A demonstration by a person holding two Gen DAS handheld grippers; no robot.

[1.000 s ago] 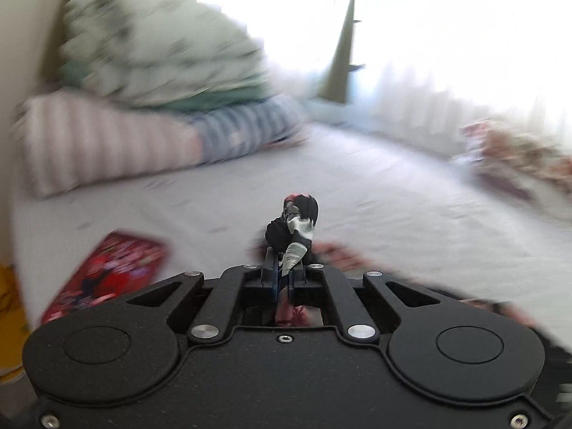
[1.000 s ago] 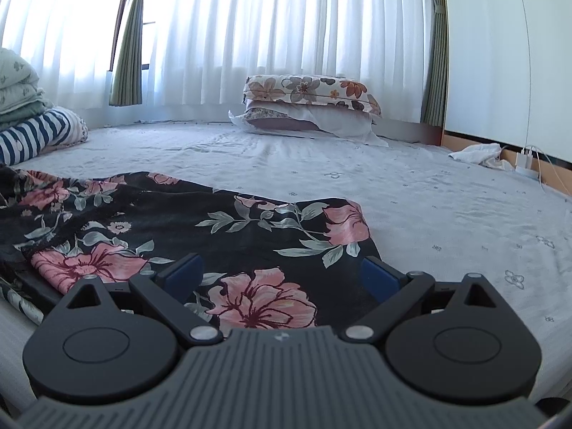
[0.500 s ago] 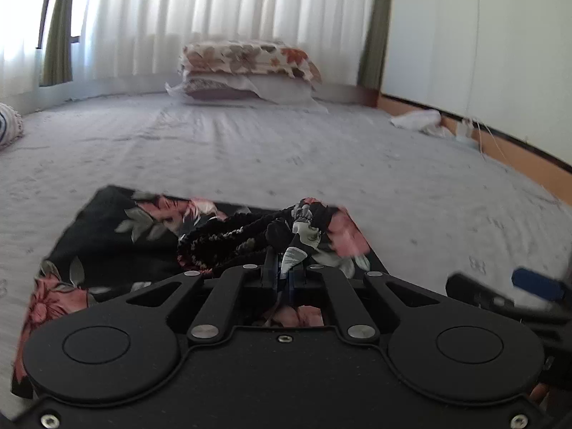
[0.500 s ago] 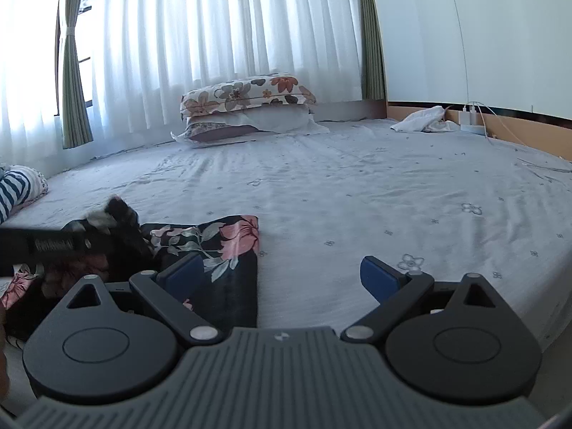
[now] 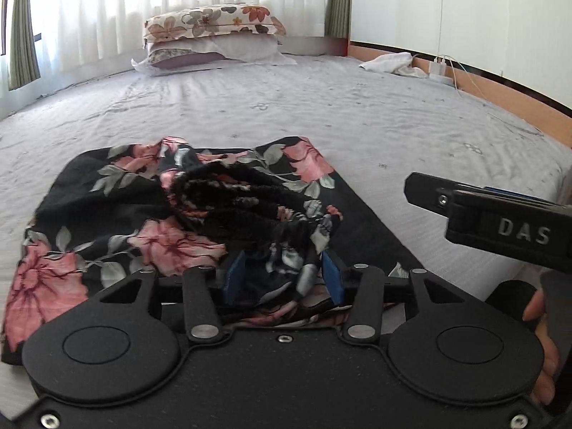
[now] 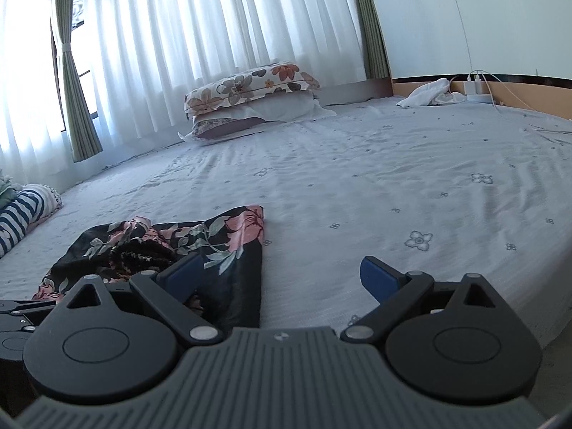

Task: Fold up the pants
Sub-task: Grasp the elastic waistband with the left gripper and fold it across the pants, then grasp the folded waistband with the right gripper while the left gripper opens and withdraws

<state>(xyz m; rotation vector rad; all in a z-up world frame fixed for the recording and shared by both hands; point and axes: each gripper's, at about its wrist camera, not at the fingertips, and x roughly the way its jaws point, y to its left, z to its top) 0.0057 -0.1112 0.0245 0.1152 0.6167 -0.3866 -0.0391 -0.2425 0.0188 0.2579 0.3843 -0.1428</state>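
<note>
Black pants with pink flowers [image 5: 171, 214] lie folded on the grey bed sheet [image 5: 357, 114], the gathered waistband [image 5: 232, 196] heaped on top. My left gripper [image 5: 282, 273] sits low at their near edge; its jaws are opening, and loose cloth still lies between the blue pads [image 5: 234, 275] without being pinched. In the right wrist view the pants [image 6: 221, 246] lie at lower left. My right gripper [image 6: 280, 275] is open over bare sheet just right of them, holding nothing. Its finger [image 5: 429, 189] also shows at the right of the left wrist view.
Two stacked pillows [image 5: 211, 35] lie at the far side under white curtains [image 6: 214, 35]. A white cloth [image 6: 425, 96] and a charger with cables [image 6: 477, 93] sit by the wall. Striped bedding [image 6: 21, 214] lies far left. The bed's edge runs close on the right [image 6: 529, 321].
The left gripper swung right from the bedding pile, carried the waistband over onto the pants and parted its jaws. The right gripper shifted right, off the pants.
</note>
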